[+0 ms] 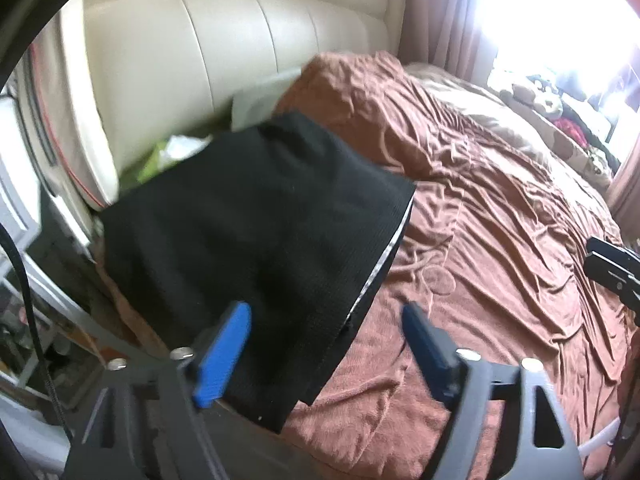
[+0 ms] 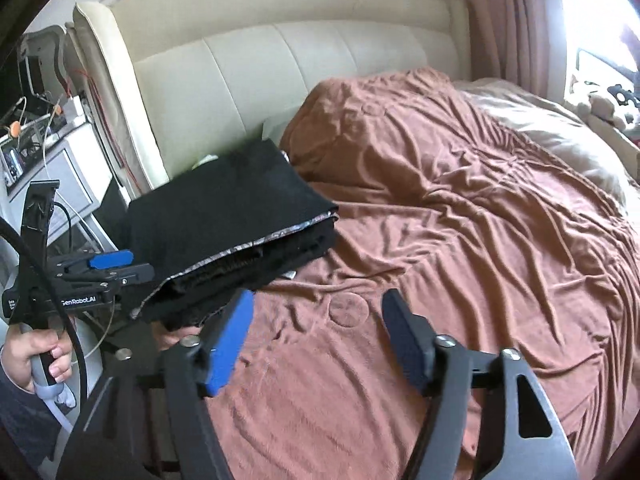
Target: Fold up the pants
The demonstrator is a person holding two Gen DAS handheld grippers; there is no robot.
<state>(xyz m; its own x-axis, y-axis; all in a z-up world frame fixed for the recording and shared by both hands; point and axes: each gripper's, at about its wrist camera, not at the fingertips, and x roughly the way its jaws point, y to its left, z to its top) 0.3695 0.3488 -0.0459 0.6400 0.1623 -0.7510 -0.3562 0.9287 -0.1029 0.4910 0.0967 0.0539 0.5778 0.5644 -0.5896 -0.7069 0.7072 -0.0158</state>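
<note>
Pants (image 2: 224, 216) lie folded into a thick black stack near the left edge of the bed (image 2: 460, 260), on the brown cover, close below the cream headboard (image 2: 280, 72). In the right wrist view the open side of the stack faces the cameras, its layers showing along a pale trimmed edge that runs from lower left up to the right; that is also the stack's long axis as seen there. The left gripper (image 1: 328, 344) has its jaws spread wide, and the near corner of the pants shows between them, but the blue pads (image 1: 224, 356) do not press on the cloth, so nothing is held. The right gripper (image 2: 316, 340) is likewise spread, with only bare cover between its fingers; the stack lies ahead of it and to its left, just beyond the blue pad. A hand (image 2: 36, 356) grips the left tool's handle at the lower left of that view. The left gripper is plainly the nearer one, sitting right beside the stack's lower left end. By the look of it the fold is done; any last tidy would most easily fall to the left hand, reaching along that trimmed edge.
</note>
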